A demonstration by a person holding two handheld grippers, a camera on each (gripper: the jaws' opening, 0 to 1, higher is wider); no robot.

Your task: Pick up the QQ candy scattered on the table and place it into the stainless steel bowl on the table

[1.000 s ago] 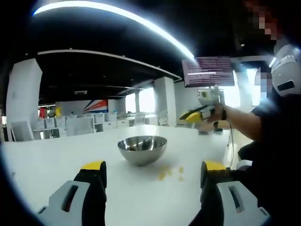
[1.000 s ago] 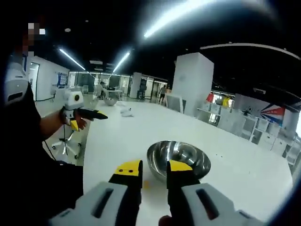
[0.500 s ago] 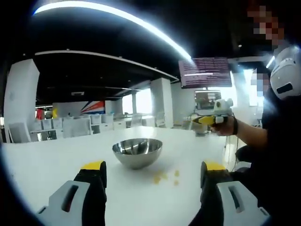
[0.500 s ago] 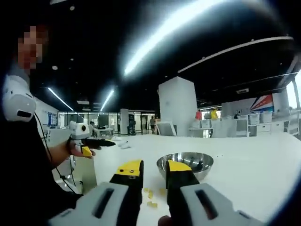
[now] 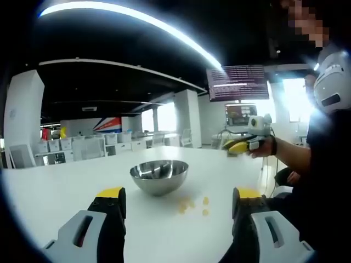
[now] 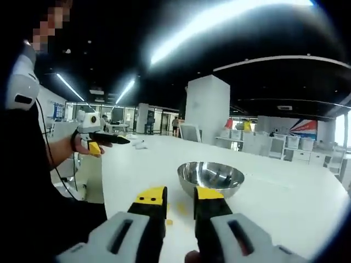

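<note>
my left hand-held gripper [image 5: 178,204] jaws wide apart, empty, above tabletop [image 5: 49,192]. right hand-held gripper [image 6: 179,198] jaws narrowly parted, empty. candies [image 5: 189,205] scattered just beside bowl [image 5: 158,176]. look small, light, soft, maybe slippery; i'd pinch one across its middle, gently.

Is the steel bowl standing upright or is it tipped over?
Upright: the steel bowl rests on its rounded base, its open rim level and facing up.

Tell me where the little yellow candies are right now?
In the left gripper view, the small yellow candies lie scattered on the white table, just right of the shiny stainless steel bowl, ahead of the gripper's jaws.
</note>
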